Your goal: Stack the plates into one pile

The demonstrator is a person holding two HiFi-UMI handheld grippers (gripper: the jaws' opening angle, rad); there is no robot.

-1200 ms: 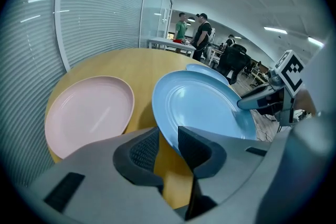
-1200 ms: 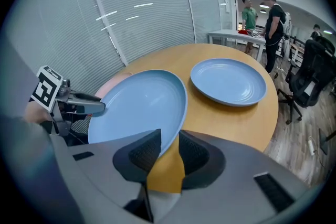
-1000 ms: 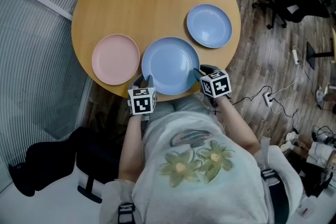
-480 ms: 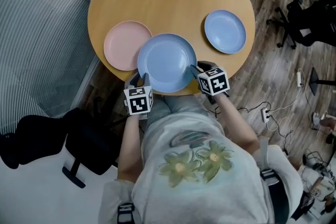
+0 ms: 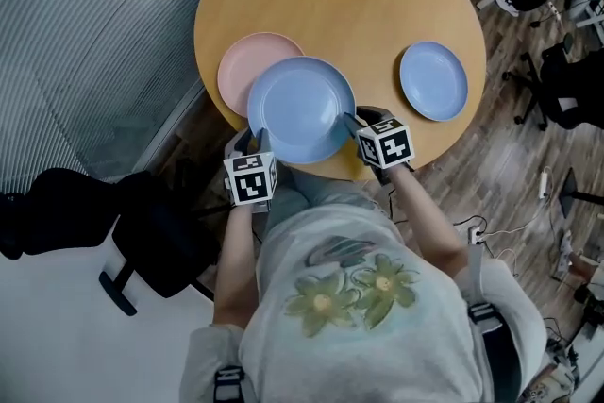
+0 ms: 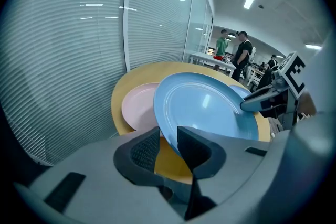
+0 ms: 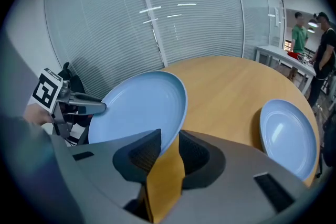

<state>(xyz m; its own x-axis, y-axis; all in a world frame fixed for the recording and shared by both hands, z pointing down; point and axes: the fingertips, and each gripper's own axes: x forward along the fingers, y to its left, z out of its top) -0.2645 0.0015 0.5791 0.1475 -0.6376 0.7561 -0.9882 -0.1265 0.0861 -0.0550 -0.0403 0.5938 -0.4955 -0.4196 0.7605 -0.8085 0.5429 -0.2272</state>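
A large blue plate hangs above the near edge of the round wooden table, gripped at opposite rim edges. My left gripper is shut on its left rim, and my right gripper is shut on its right rim. The plate overlaps part of a pink plate lying on the table to the left. A smaller blue plate lies at the right. In the left gripper view the held plate tilts over the pink plate. The right gripper view shows the held plate and the smaller blue plate.
A black office chair stands left of the person, beside a slatted glass wall. Wooden floor with cables and more chairs lies to the right. People stand far off in the background.
The held blue plate has moved left relative to the table and now overlaps the pink plate. Both grippers kept their hold on the rim.
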